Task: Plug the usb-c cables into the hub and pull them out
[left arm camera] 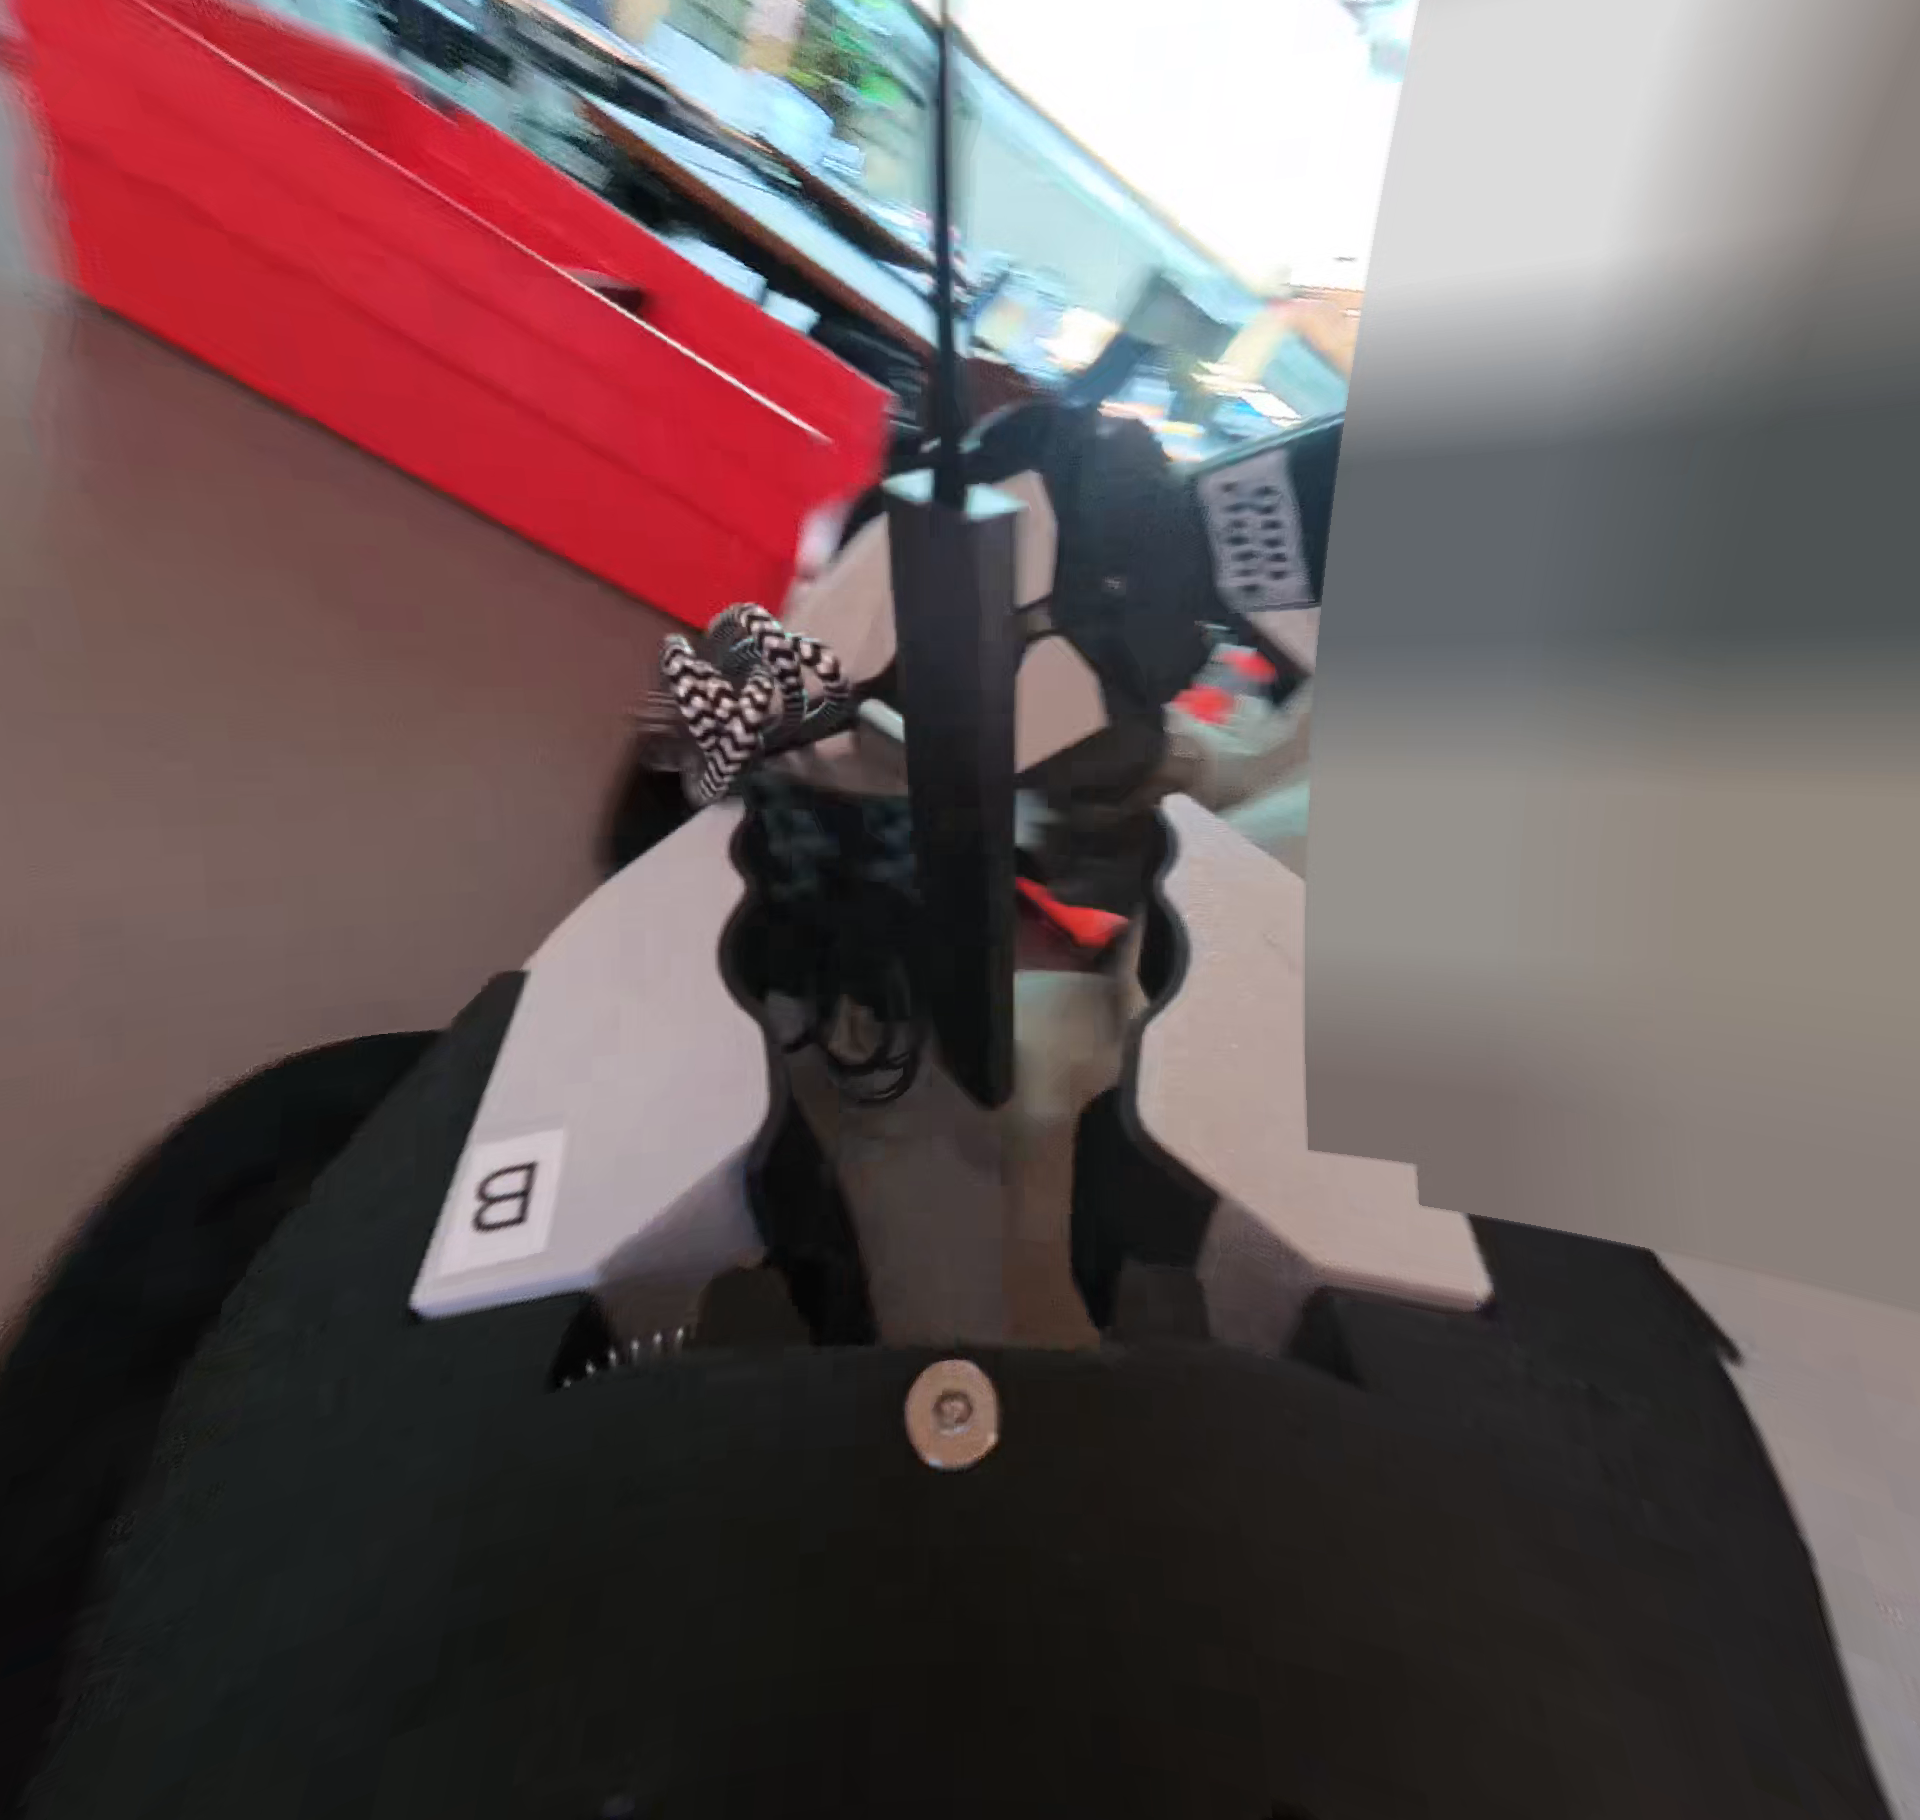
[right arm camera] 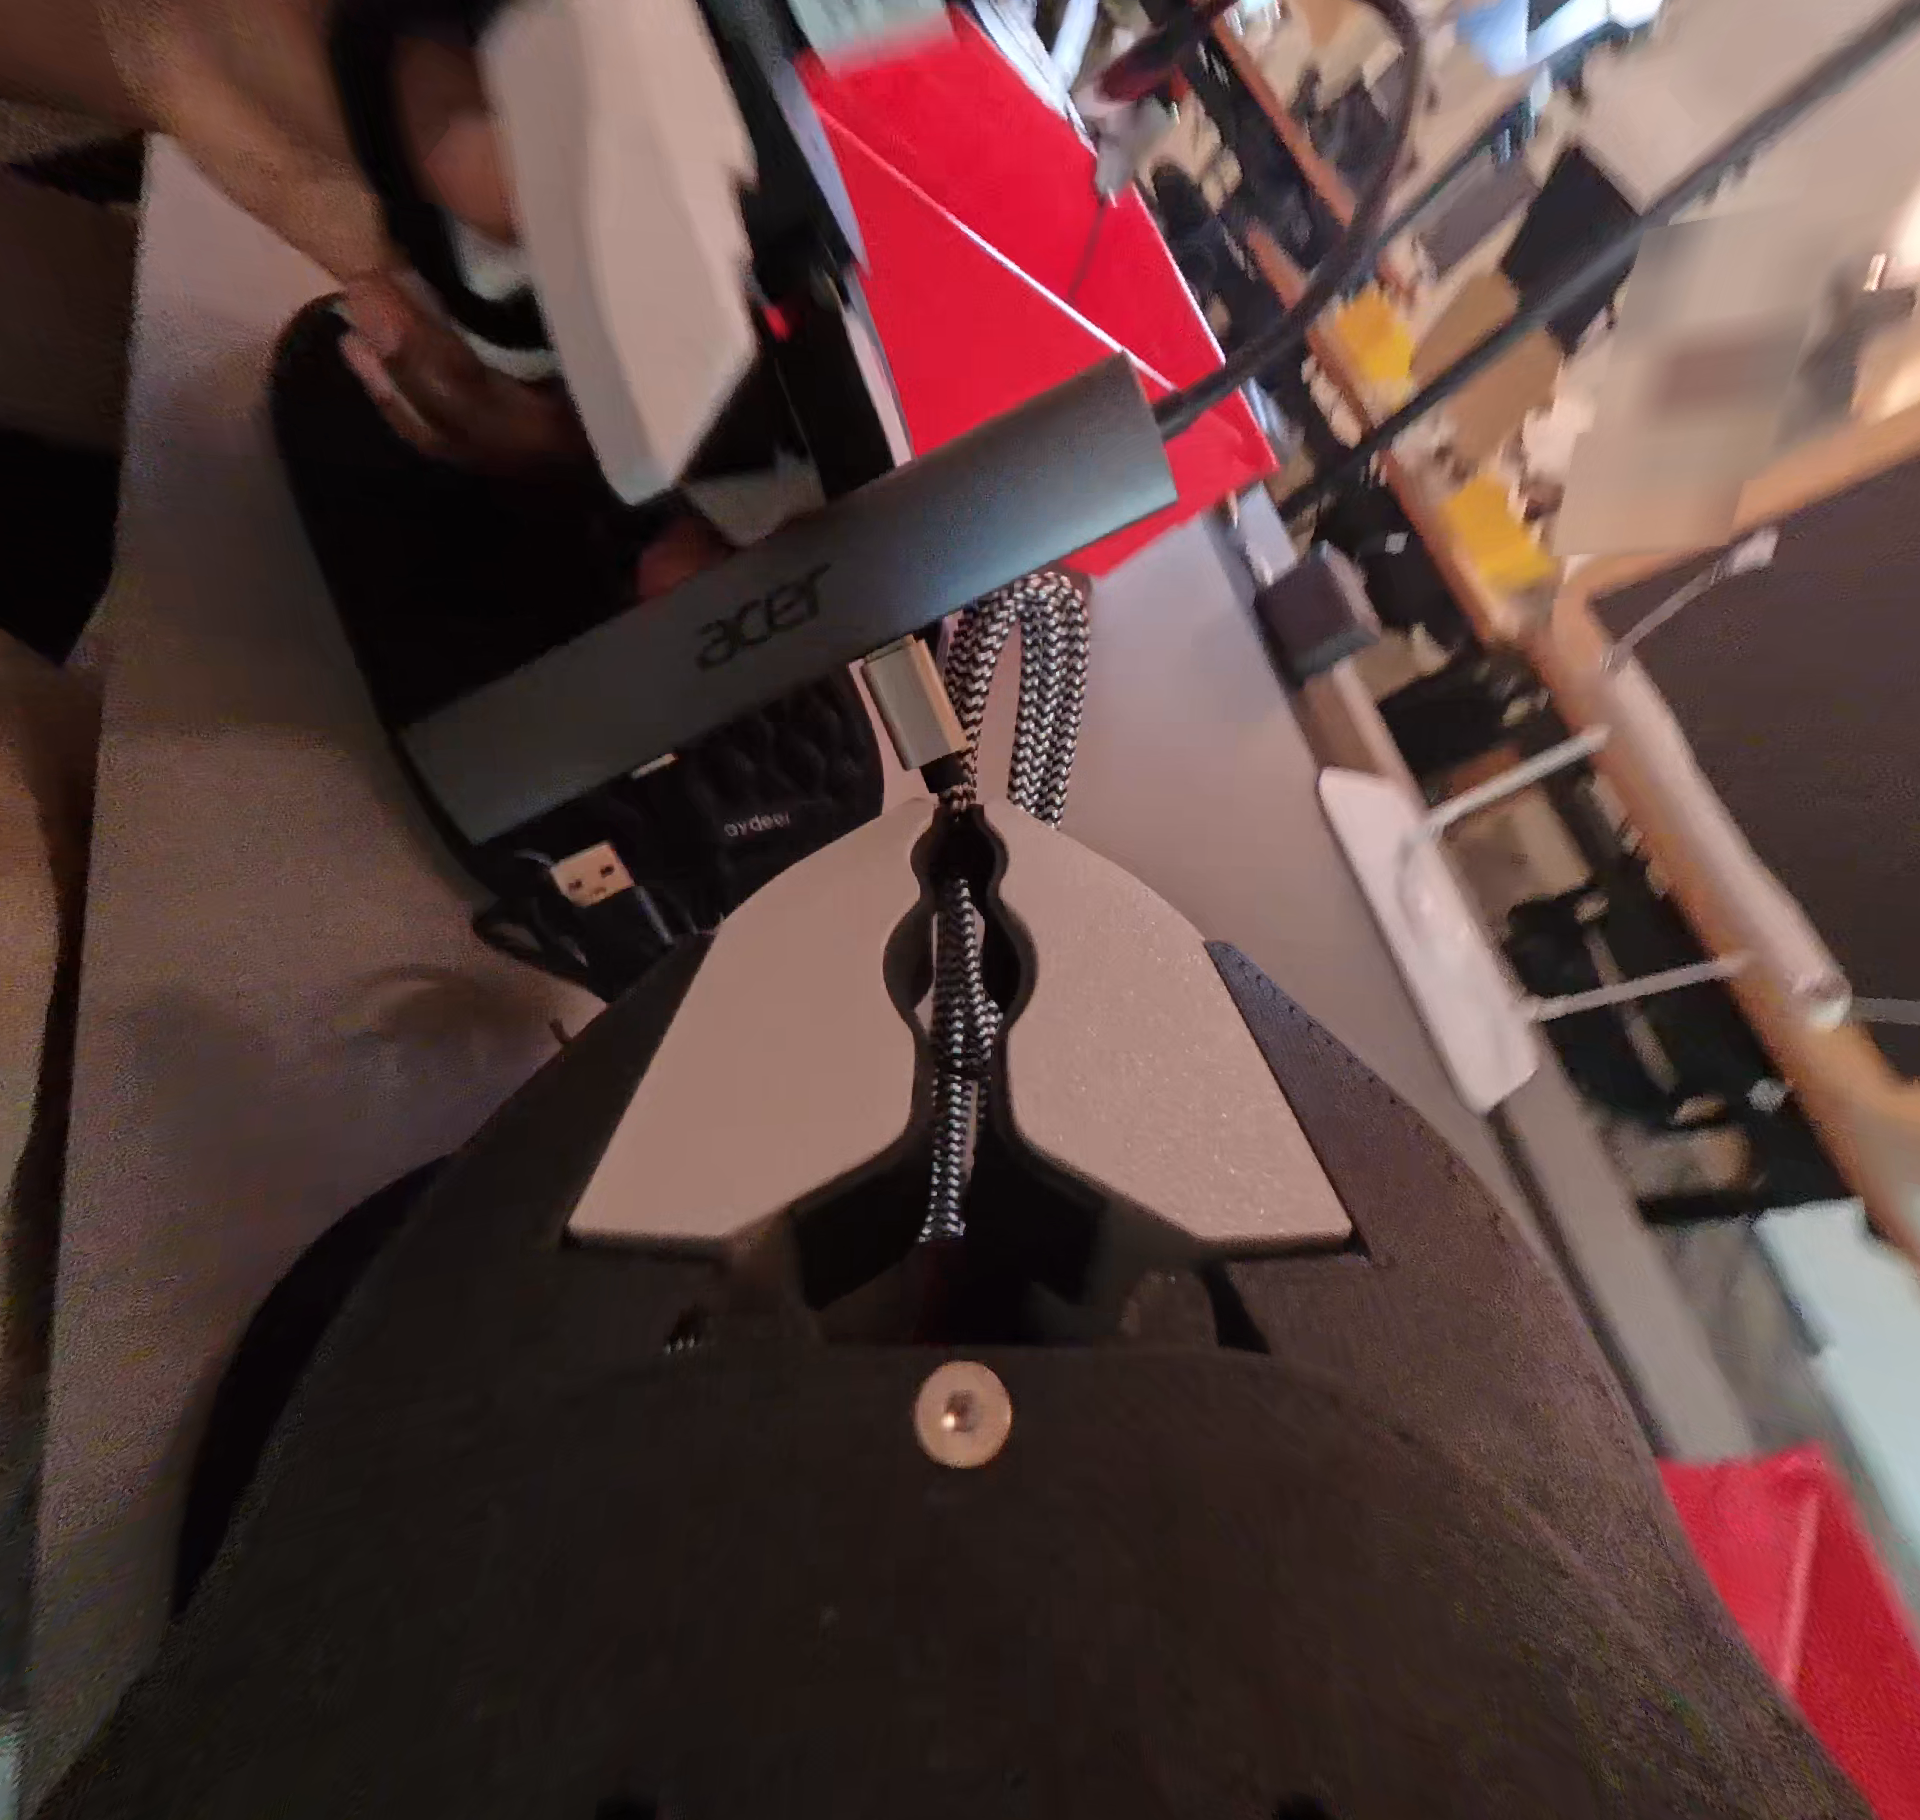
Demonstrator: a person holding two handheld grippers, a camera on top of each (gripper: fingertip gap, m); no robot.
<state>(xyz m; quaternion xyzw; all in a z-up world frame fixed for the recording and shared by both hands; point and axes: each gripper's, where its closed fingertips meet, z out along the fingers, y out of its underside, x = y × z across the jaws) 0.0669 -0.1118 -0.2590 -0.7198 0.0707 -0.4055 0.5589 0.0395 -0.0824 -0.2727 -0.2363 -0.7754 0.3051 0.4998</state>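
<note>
Hub, a slim grey bar, hangs in the air between the two grippers, above a grey table and a black pouch. In the left wrist view it shows edge-on, pinched between the fingers of the left gripper, its own thin lead running up and away. The right gripper has its jaws pressed together on the braided usb-c cable, just behind the silver plug, which seems seated in a port on the hub's edge, though blur hides the joint. The likeliest trouble is judged to be a skewed pull: tugging on the cord instead of the plug shell could strain the braid, or twist the narrow hub out of the left fingers. The cable's loose loop might also snag.
</note>
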